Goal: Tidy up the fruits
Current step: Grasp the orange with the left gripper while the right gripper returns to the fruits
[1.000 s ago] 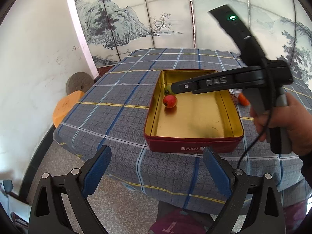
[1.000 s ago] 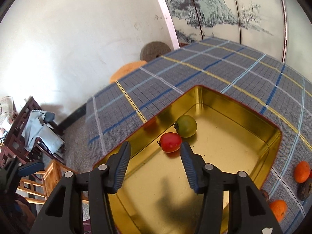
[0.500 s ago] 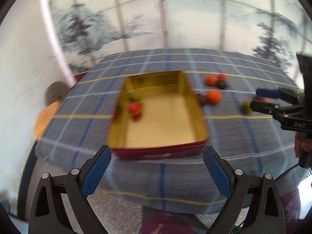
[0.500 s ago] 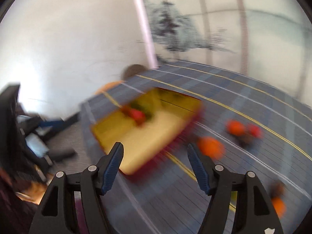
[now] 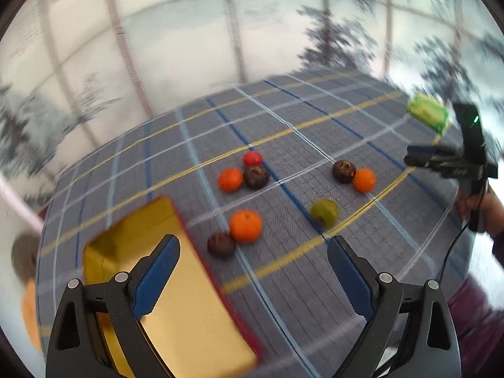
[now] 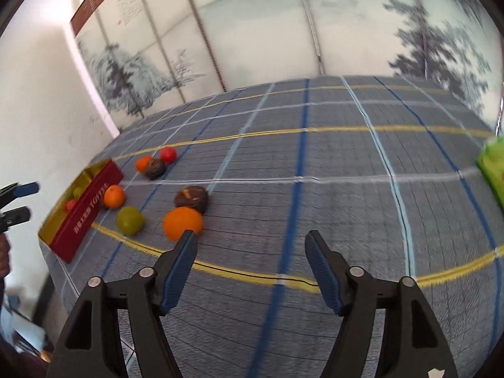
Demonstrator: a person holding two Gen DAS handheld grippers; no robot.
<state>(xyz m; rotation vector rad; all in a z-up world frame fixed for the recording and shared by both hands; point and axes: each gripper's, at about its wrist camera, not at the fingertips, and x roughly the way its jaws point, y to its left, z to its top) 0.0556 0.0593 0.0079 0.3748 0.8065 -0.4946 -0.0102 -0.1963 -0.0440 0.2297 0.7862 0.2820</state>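
Fruit (image 5: 245,225) lies loose on the table (image 5: 315,119) beside the tin (image 5: 189,308), awaiting collection. Left gripper (image 5: 252,278) gapes empty; right gripper (image 6: 250,271) is opening, nothing between its jaws.

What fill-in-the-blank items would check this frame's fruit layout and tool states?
1. Loose on the cloth lie ____ orange fruits.
2. The single loose green fruit lies nearer the ____ tool.
3. The left tool holds ____.
4. The tin is ____ on the outside.

Missing words: three; right; nothing; red
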